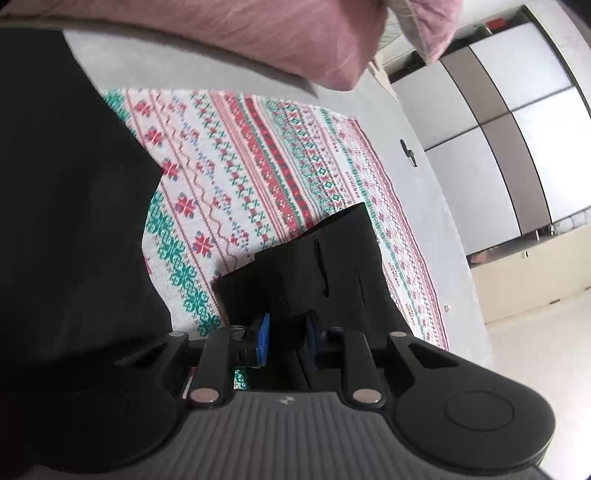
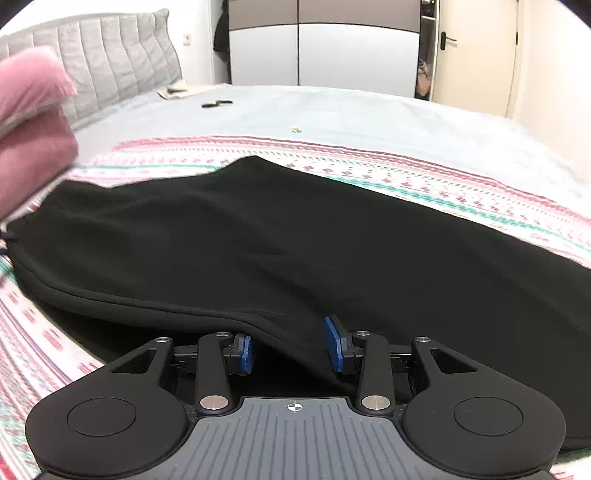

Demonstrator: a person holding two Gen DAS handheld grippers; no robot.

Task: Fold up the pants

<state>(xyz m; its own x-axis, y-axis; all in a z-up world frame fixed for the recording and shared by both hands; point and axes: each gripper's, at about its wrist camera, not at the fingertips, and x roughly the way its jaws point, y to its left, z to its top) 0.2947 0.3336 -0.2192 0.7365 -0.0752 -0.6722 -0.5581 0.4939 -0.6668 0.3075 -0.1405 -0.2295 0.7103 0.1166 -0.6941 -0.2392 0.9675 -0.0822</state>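
Observation:
Black pants (image 2: 295, 236) lie spread across a patterned blanket (image 2: 443, 184) on the bed. In the right wrist view my right gripper (image 2: 291, 347) is open, its blue pads on either side of the pants' near edge, which drapes between them. In the left wrist view my left gripper (image 1: 286, 336) has its blue pads closed on a fold of the black pants (image 1: 314, 266), held above the blanket (image 1: 258, 166). More black fabric (image 1: 66, 203) fills the left of that view.
A pink sleeve (image 2: 33, 122) reaches in from the left; it also shows at the top of the left wrist view (image 1: 258, 33). Grey bedsheet (image 2: 332, 110), padded headboard (image 2: 110, 55), small items (image 2: 218, 103) on the bed, wardrobe (image 2: 321, 51) and door (image 2: 476, 55) beyond.

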